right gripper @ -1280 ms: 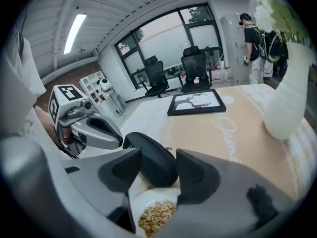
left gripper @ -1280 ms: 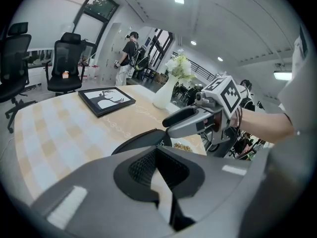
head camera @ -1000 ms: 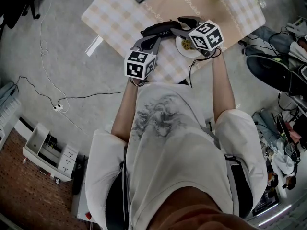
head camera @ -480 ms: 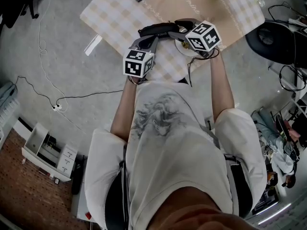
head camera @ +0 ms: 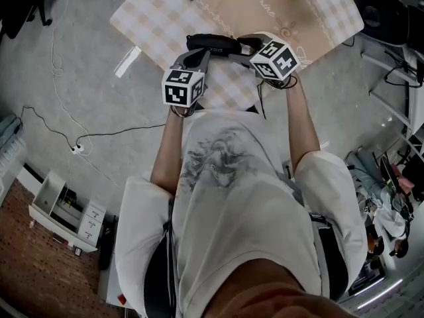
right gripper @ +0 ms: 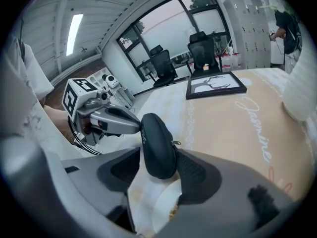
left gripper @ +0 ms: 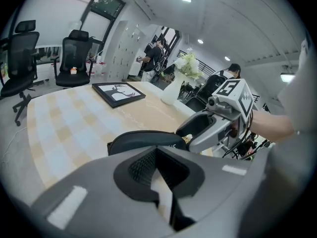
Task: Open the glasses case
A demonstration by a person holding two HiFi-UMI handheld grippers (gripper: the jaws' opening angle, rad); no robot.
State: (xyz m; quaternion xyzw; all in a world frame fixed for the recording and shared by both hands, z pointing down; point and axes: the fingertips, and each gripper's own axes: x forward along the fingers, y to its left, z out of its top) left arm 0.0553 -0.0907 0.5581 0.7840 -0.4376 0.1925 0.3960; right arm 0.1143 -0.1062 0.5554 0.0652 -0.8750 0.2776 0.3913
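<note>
A black zip-up glasses case [head camera: 213, 43] hangs between my two grippers over the checked table [head camera: 149, 18]. In the right gripper view the case [right gripper: 157, 145] stands on end between the jaws. My right gripper [right gripper: 159, 170] is shut on its lower part, and a small zip pull [right gripper: 175, 143] shows on its side. My left gripper [head camera: 199, 55] is shut, its tips against the case's other end [left gripper: 143, 139]. Whether it pinches anything there is hidden. In the left gripper view the jaws [left gripper: 163, 182] are together just below the case.
A white plate [right gripper: 163, 207] with bits of food lies under the right gripper. A framed picture [left gripper: 119, 93] and a white vase [left gripper: 173, 90] stand further back on the table. Office chairs [left gripper: 74, 58] and people are beyond it; cables cross the floor [head camera: 79, 144].
Both grippers and the case between them have shifted to the left in the head view, the right one more than the left. Both jaws stay as they were.
</note>
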